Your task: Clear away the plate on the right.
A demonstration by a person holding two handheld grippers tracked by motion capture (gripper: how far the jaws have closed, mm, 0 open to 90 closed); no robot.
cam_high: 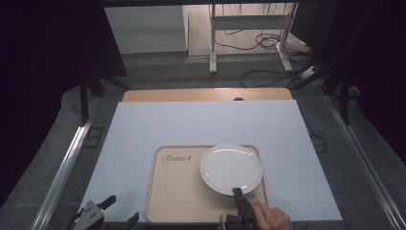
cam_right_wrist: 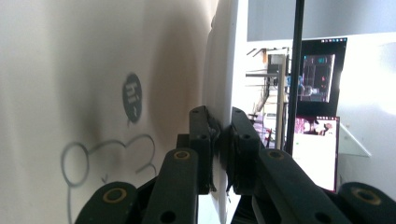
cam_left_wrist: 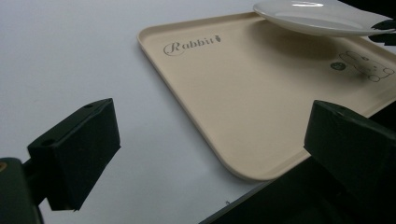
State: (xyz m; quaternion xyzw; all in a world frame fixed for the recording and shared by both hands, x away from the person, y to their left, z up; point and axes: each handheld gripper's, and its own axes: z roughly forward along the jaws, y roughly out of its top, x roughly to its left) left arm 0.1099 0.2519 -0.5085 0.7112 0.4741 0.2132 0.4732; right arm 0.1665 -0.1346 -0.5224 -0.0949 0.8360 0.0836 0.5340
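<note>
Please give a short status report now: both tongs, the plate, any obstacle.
Right tongs shut on white plate rim, over the beige tray. Left tongs open, idle, beside tray. No obstacle seen.

A round white ceramic plate [cam_high: 230, 168] is occupying the right half of the beige rectangular plastic tray [cam_high: 174, 194], overhanging its far rim. The tray's left half is lying bare, offering passage. The white table sheet [cam_high: 201, 122] is spreading open beyond and beside the tray. The raised tray rim is bounding low approaches.
</note>
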